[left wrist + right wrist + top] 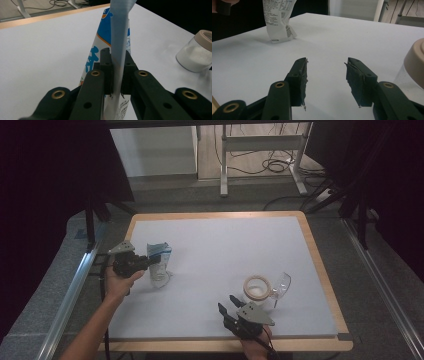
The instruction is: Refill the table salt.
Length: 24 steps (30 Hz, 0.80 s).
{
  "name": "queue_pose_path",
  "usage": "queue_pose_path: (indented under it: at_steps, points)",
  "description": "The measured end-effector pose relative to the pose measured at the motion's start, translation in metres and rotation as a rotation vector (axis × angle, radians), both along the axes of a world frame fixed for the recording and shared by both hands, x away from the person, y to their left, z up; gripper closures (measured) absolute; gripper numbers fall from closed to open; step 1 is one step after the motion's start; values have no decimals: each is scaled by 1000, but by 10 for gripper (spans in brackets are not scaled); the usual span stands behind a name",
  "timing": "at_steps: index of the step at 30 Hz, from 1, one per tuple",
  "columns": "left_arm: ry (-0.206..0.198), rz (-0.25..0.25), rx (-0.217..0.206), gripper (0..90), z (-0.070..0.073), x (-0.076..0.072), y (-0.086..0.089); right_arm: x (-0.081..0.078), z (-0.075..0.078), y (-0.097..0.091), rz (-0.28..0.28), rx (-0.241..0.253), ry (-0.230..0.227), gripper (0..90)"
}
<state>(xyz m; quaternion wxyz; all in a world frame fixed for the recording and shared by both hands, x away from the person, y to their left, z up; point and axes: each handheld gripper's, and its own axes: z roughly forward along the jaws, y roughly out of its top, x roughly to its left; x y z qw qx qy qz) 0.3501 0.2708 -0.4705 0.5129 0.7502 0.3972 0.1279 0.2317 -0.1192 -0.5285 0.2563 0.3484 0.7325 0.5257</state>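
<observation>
A white and blue printed pouch (159, 265) stands on the white mat at the left. My left gripper (149, 262) comes at it from the left. In the left gripper view its jaws sit tight on either side of the pouch's thin upper edge (120, 32), left gripper (116, 53) shut on it. A glass jar of white powder with a beige lid (257, 289) stands at the front right. My right gripper (226, 302) rests just in front and left of the jar, open, with nothing between its jaws (325, 63). The pouch (278, 22) stands farther off in that view.
A clear plastic piece (282, 284) leans beside the jar on its right. The white mat (225, 245) lies on a wood-edged table (320, 270). Behind the table stand a metal frame's legs (225, 165) and loose cables (275, 165) on the floor.
</observation>
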Motion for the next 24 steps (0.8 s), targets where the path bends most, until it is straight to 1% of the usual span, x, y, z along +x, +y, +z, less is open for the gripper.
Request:
queue_pose_path:
  at_steps: [3, 8, 12, 13, 15, 17, 20, 24]
  points:
    - [-5, 6, 3, 796, 1, 0, 0, 0, 0, 0, 0, 0, -2, 517]
    - [-6, 16, 7, 714, 0, 1, -1, 0, 0, 0, 0, -1, -3, 516]
    - [2, 16, -2, 627, -1, 3, -1, 1, 0, 0, 0, -1, -3, 515]
    - [2, 16, -2, 618, -1, 3, -1, 1, 0, 0, 0, -1, -3, 515]
    - [-6, 17, -9, 580, -1, 3, -1, 0, 0, 0, -1, -1, -3, 515]
    - [-12, 26, -6, 516, 0, 2, -1, 1, 0, -1, -1, 0, -3, 515]
    - [-10, 13, -13, 425, 1, 0, 0, 1, 0, -1, -1, 0, -3, 514]
    - [-8, 11, 10, 344, 1, -4, -2, 0, 0, 0, 1, -1, -1, 514]
